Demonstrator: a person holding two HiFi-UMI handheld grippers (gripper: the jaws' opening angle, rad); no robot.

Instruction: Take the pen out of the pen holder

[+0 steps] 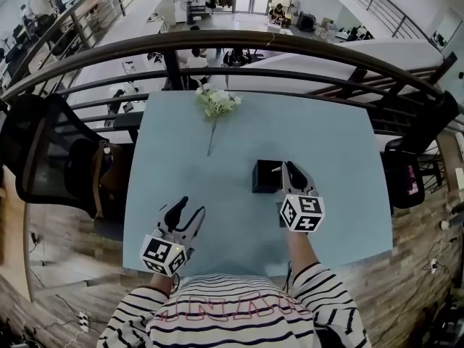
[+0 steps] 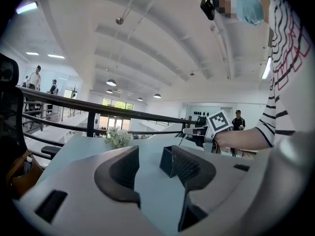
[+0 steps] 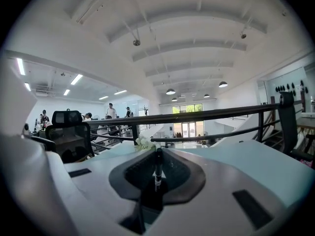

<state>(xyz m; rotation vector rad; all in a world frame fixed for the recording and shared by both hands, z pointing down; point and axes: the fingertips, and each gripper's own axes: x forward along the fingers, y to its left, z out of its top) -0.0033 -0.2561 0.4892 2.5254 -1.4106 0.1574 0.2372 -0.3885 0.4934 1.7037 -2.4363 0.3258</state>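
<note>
A black square pen holder (image 1: 265, 177) stands on the light blue table (image 1: 341, 158), right of centre. My right gripper (image 1: 291, 174) hovers at the holder's right edge, shut on a thin dark pen (image 3: 158, 167) that stands upright between its pads. In the left gripper view the right gripper (image 2: 196, 131) hangs just above the pen holder (image 2: 167, 161), and the pen (image 2: 181, 139) pokes down from it. My left gripper (image 1: 188, 213) is open with nothing between its fingers, low near the table's front edge and left of the holder.
A white artificial flower (image 1: 216, 103) lies at the table's far side. A dark railing (image 1: 290, 43) runs behind the table. A black office chair (image 1: 51, 151) and a brown bag (image 1: 109, 174) stand to the left, another chair (image 1: 406, 172) to the right.
</note>
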